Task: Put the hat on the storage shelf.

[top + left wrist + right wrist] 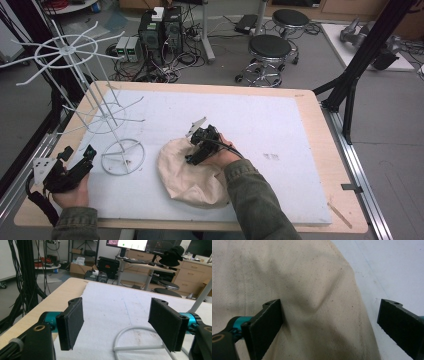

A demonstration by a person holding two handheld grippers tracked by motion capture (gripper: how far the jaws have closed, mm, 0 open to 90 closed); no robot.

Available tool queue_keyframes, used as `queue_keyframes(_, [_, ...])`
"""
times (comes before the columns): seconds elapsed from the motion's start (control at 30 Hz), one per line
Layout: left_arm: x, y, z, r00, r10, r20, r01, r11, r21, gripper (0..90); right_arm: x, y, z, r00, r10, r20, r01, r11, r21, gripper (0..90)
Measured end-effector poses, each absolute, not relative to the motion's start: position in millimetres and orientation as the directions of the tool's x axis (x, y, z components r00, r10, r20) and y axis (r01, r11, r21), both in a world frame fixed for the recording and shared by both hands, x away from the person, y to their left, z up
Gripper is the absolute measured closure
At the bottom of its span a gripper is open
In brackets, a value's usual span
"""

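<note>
While our right gripper [192,159] hangs wide-jawed over the cream cloth [187,172] near the table's [310,107] front edge — gripping nothing — our left gripper [75,162] waits open at the front-left corner.

One cream cloth [187,175], one white wire rack [107,115], two grippers (one per hand), two black stools [270,50].

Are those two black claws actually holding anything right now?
Nothing is held. The right gripper stands open over the cream cloth hat; the left gripper is open, empty.
</note>
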State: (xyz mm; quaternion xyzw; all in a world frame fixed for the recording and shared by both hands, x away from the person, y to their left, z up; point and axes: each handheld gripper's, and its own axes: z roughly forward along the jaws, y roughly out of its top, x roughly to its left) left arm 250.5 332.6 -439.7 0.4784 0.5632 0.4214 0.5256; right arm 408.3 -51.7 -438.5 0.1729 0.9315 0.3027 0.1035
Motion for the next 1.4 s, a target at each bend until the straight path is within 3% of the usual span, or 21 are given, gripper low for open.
queue_keyframes(0.03, [250.9, 332.8, -439.8, 0.012, 0.982, -0.190, 0.097, 0.188, 0.977, 28.1, 412.5, -56.1, -438.7, -0.930, 0.368, 0.000, 0.293, 0.738, 0.608, 18.2])
queue_keyframes(0.1, [251.8, 333.8, -440.4, 0.012, 0.980, -0.200, 0.102, 0.198, 0.975, 28.1, 412.6, -56.0, -438.8, -0.930, 0.367, -0.001, 0.291, 0.738, 0.609, 19.1])
queue_keyframes(0.27, [252.2, 333.7, -440.3, 0.012, 0.979, -0.202, 0.101, 0.200, 0.975, 28.1, 408.9, -54.8, -435.2, -0.937, 0.350, -0.002, 0.277, 0.746, 0.605, 32.6])
queue_keyframes(0.3, [252.3, 333.0, -440.2, 0.014, 0.979, -0.204, 0.101, 0.201, 0.974, 28.1, 408.5, -54.6, -433.0, -0.929, 0.370, 0.002, 0.296, 0.740, 0.604, 42.7])
queue_keyframes(0.33, [252.3, 333.0, -440.2, 0.014, 0.979, -0.204, 0.101, 0.201, 0.974, 28.1, 408.5, -54.6, -433.0, -0.929, 0.370, 0.002, 0.296, 0.740, 0.604, 42.7])
queue_keyframes(0.37, [252.3, 332.9, -440.2, 0.015, 0.979, -0.203, 0.100, 0.201, 0.974, 28.1, 408.6, -54.4, -430.8, -0.920, 0.392, -0.009, 0.308, 0.736, 0.603, 52.9])
queue_keyframes(0.43, [252.3, 333.2, -440.3, 0.017, 0.979, -0.204, 0.101, 0.201, 0.974, 28.1, 408.6, -54.5, -430.4, -0.918, 0.396, -0.014, 0.307, 0.734, 0.605, 56.9])
queue_keyframes(0.5, [252.4, 333.8, -440.6, 0.015, 0.979, -0.204, 0.101, 0.202, 0.974, 28.1, 407.6, -55.7, -427.1, -0.908, 0.418, -0.026, 0.312, 0.717, 0.623, 69.0])
queue_keyframes(0.6, [252.7, 334.8, -440.9, 0.012, 0.978, -0.207, 0.100, 0.205, 0.974, 28.1, 407.5, -57.5, -424.6, -0.893, 0.450, -0.011, 0.335, 0.681, 0.651, 77.5])
queue_keyframes(0.7, [252.1, 334.9, -440.6, 0.014, 0.979, -0.206, 0.099, 0.203, 0.974, 28.1, 411.1, -62.0, -423.9, -0.889, 0.458, 0.019, 0.352, 0.655, 0.668, 81.3])
queue_keyframes(1.1, [252.7, 335.1, -440.9, 0.015, 0.978, -0.208, 0.099, 0.206, 0.974, 28.1, 408.3, -62.3, -423.8, -0.891, 0.453, 0.010, 0.338, 0.650, 0.680, 80.9])
queue_keyframes(1.4, [253.1, 336.4, -441.1, 0.016, 0.976, -0.217, 0.099, 0.214, 0.972, 28.1, 401.5, -75.7, -419.7, -0.869, 0.494, 0.036, 0.356, 0.572, 0.739, 80.3])
